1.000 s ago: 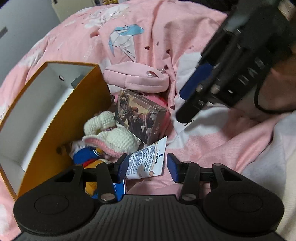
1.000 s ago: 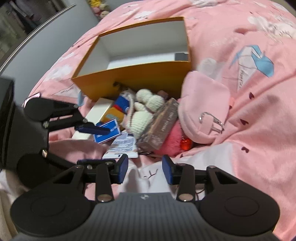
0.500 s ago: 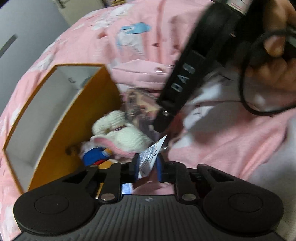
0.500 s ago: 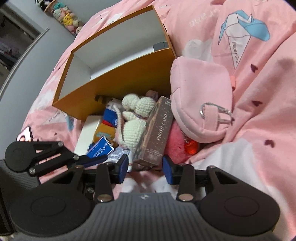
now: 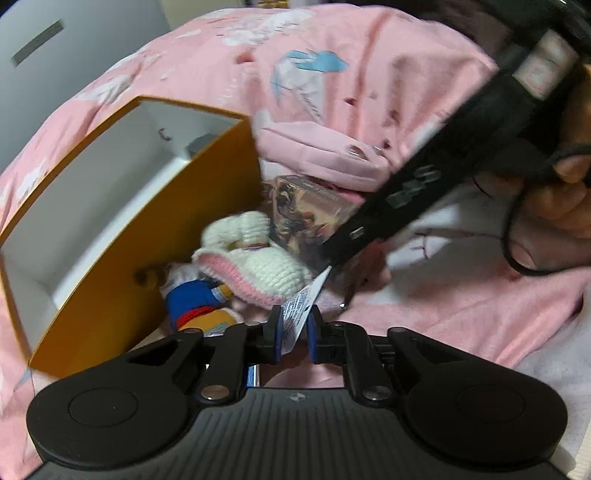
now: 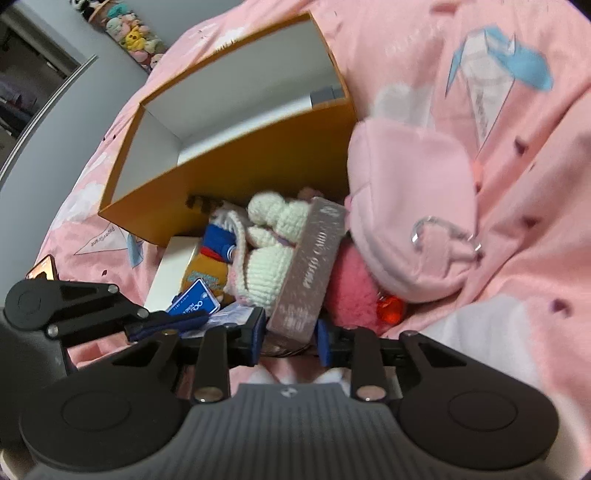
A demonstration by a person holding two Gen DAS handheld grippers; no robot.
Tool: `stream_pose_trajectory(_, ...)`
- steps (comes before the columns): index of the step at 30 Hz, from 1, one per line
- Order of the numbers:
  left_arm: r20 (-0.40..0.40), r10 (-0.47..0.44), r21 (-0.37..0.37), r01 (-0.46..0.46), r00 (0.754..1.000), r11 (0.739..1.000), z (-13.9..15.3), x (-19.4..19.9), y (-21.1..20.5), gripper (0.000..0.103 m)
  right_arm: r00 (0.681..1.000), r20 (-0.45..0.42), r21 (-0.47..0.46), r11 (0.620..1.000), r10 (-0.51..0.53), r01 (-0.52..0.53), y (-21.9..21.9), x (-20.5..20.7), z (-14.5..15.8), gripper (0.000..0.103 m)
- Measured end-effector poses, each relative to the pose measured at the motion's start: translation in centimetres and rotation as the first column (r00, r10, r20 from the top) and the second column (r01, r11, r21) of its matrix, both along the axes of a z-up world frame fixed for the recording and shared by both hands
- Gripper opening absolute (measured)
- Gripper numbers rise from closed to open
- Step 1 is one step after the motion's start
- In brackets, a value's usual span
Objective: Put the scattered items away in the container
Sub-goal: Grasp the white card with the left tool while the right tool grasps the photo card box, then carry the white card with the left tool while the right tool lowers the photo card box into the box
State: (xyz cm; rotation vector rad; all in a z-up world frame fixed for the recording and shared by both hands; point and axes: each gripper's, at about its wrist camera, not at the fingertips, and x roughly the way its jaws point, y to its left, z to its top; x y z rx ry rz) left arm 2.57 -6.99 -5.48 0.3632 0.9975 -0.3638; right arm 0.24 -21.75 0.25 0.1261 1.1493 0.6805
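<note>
Dim, warm indoor light falls evenly across both fisheye views, with soft shadow pooled beside the box (image 5: 155, 236). Motion blur smears the bedding (image 6: 517, 177) and the right gripper (image 5: 424, 184) crossing the left view. Edges bow and darken; no glare anywhere.

1. Home bedroom, going by the soft furnishings.
2. Landmark: orange box (image 6: 236, 158) w/ white inside, sitting on a pink duvet (image 6: 517, 177) printed w/ paper cranes & clouds; bedding spreads all around the box.
3. Beyond the box, far side: row of small plush toys (image 6: 125, 33) against a grey wall.
4. Just beside the box, near side: crochet toy (image 6: 269, 240), pink pouch (image 6: 410, 206), photo card box (image 6: 310, 266).
</note>
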Motion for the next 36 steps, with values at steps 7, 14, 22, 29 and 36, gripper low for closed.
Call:
stream_pose_trajectory(7,-0.058,0.192,-0.133,-0.198,0.98,0.971,1.0,-0.3,4.2,0.004,0.993,0.095,-0.014,0.998,0.069,-0.068,-0.3,0.0,3.2,0.026)
stream_pose_trajectory(14,-0.101,0.251,-0.174,-0.266,0.963,0.948,0.6,-0.5,5.7,0.004,0.984,0.106,-0.051,0.99,0.14,-0.135,0.0,-0.3,3.9,0.025)
stream_pose_trajectory(22,-0.094,0.23,-0.158,-0.242,0.969,0.957,0.2,0.2,4.7,0.005,0.983,0.111,-0.073,0.988,0.144,-0.136,1.1,-0.3,2.7,0.026)
stream_pose_trajectory(29,-0.098,0.279,-0.218,-0.294,0.955,0.931,1.3,0.3,5.7,0.005,0.973,0.131,-0.09,0.979,0.192,-0.181,1.2,-0.5,3.4,0.025)
stream_pose_trajectory(36,-0.067,0.367,-0.337,-0.367,0.928,0.867,4.7,0.6,7.6,0.004,0.965,0.203,-0.017,0.986,0.164,-0.164,1.0,0.3,6.5,0.025)
